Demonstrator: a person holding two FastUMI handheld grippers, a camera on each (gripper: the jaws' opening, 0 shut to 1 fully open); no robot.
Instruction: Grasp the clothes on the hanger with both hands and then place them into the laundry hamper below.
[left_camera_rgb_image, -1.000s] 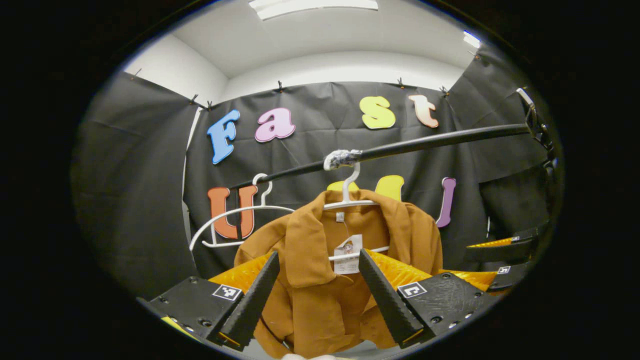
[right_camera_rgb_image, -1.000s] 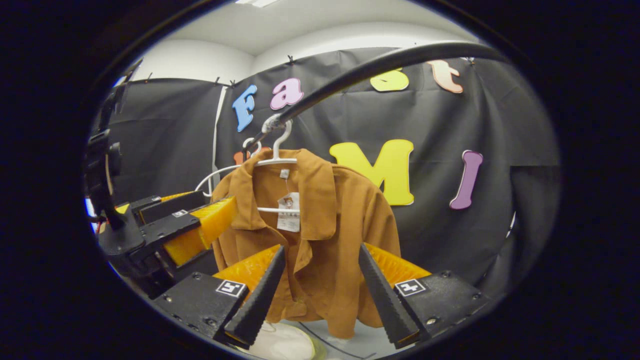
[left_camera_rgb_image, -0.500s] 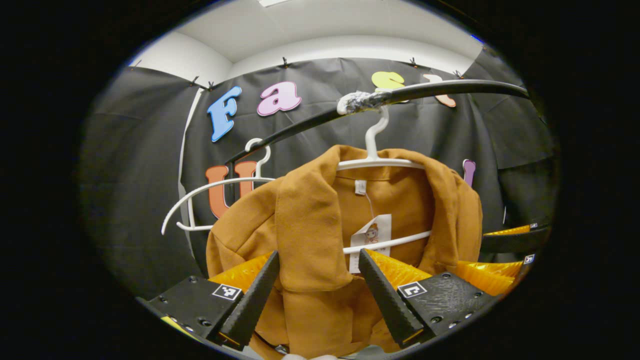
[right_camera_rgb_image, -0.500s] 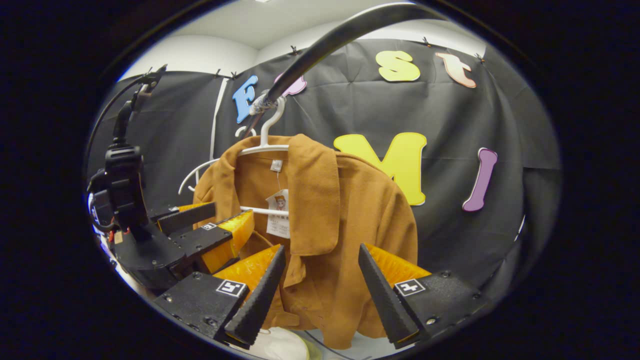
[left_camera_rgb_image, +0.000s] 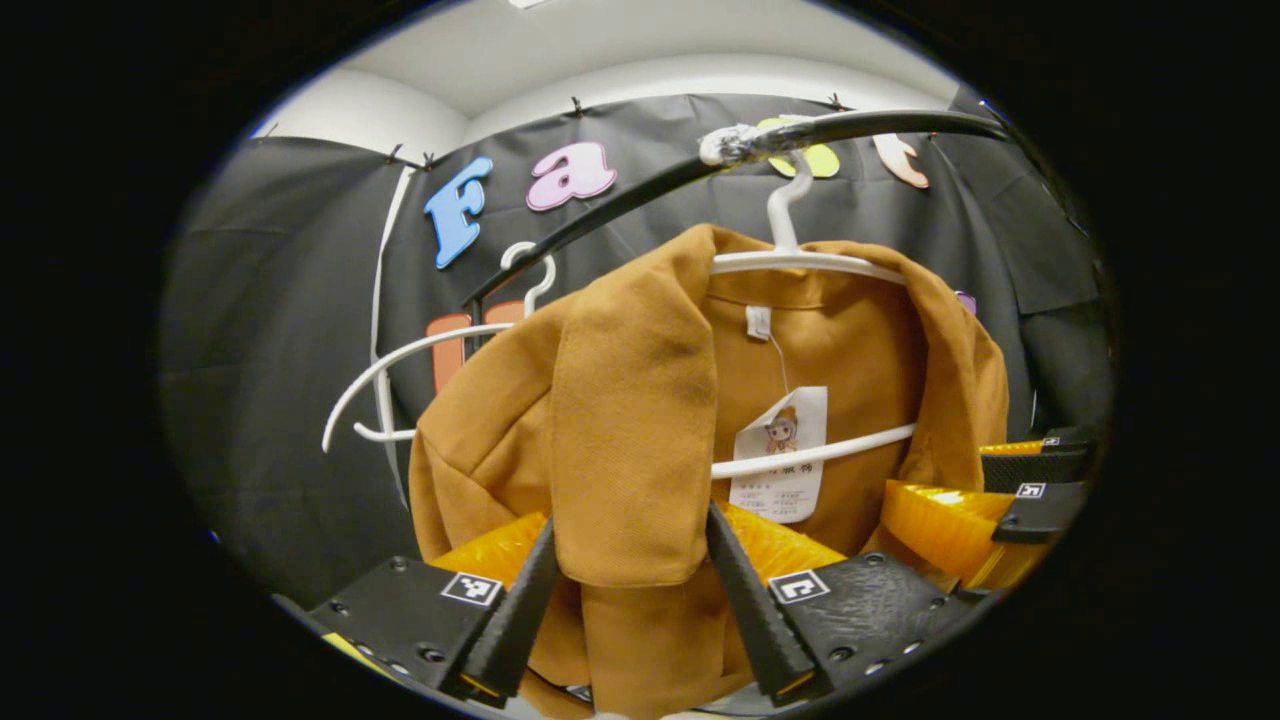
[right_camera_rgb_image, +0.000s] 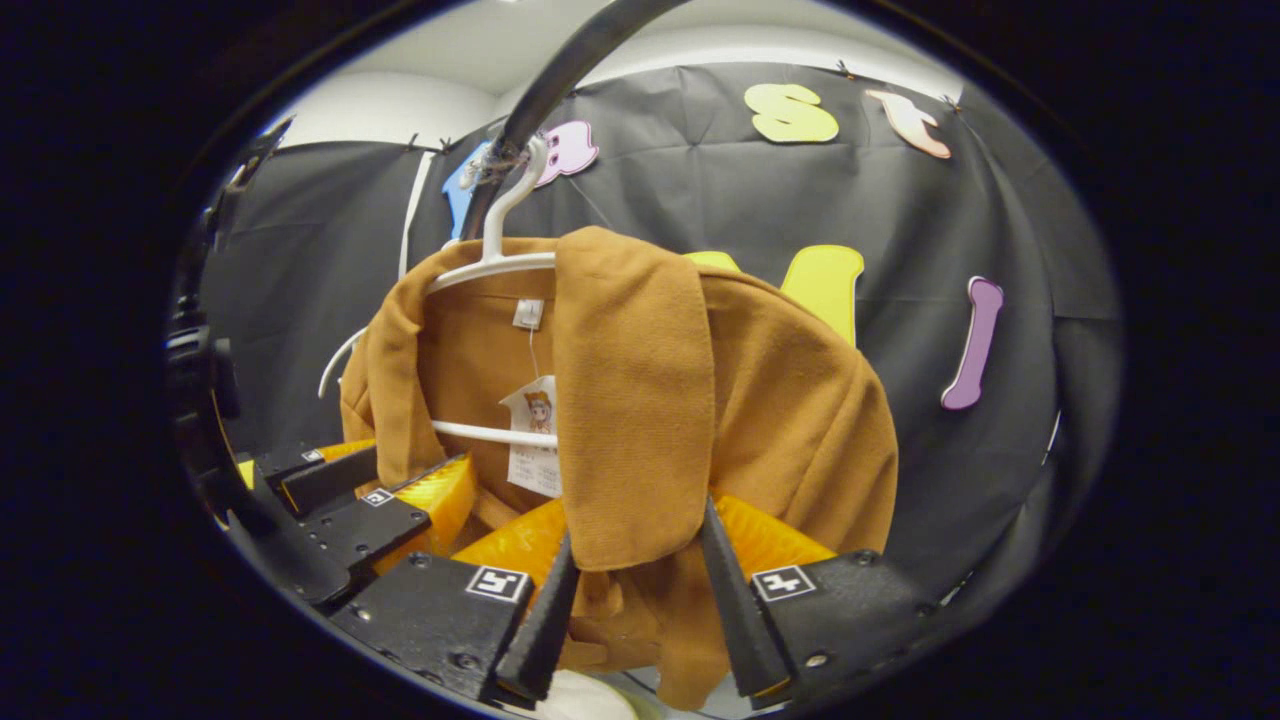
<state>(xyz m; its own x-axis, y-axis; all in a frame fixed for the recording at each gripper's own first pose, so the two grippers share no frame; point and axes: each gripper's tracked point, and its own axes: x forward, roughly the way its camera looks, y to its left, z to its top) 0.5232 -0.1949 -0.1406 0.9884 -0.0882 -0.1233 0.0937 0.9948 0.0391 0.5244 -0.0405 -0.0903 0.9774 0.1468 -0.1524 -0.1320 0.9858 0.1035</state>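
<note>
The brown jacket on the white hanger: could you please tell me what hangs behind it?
Behind the brown collared jacket, a second, bare white plastic hanger hangs on the same black rail. Its right half is covered by the jacket.
</note>
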